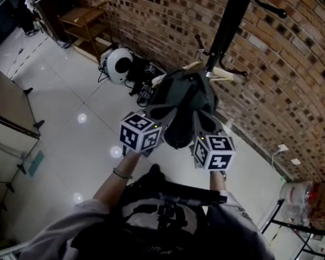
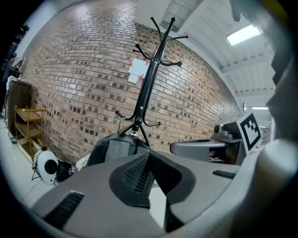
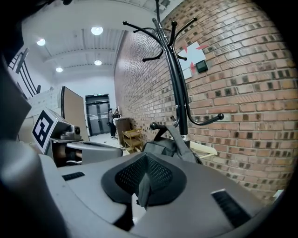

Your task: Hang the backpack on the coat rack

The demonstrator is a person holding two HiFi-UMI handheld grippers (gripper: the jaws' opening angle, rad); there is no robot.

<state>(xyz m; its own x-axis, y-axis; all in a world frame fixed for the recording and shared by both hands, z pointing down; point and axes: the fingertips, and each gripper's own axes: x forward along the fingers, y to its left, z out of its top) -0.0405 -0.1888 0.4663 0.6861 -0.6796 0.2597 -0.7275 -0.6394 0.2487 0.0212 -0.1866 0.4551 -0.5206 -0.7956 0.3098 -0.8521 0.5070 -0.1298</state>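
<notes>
A dark grey backpack (image 1: 184, 97) hangs on a low hook of the black coat rack (image 1: 226, 29) by the brick wall. In the left gripper view the backpack (image 2: 114, 148) sits against the rack's pole (image 2: 149, 79), beyond my jaws. In the right gripper view a strap of the backpack (image 3: 160, 148) runs up over a hook on the rack (image 3: 174, 79). My left gripper (image 2: 150, 160) is shut with nothing between its pads. My right gripper (image 3: 145, 179) is shut too, with nothing showing in it. From the head view, the left gripper (image 1: 160, 111) and right gripper (image 1: 205, 122) point at the backpack's lower sides.
A white round helmet-like object (image 1: 118, 64) and dark gear lie on the tiled floor left of the rack. A wooden shelf (image 1: 84, 21) stands against the wall further left. A brown table (image 1: 2, 99) is at the left edge. Metal stands (image 1: 300, 229) are at the right.
</notes>
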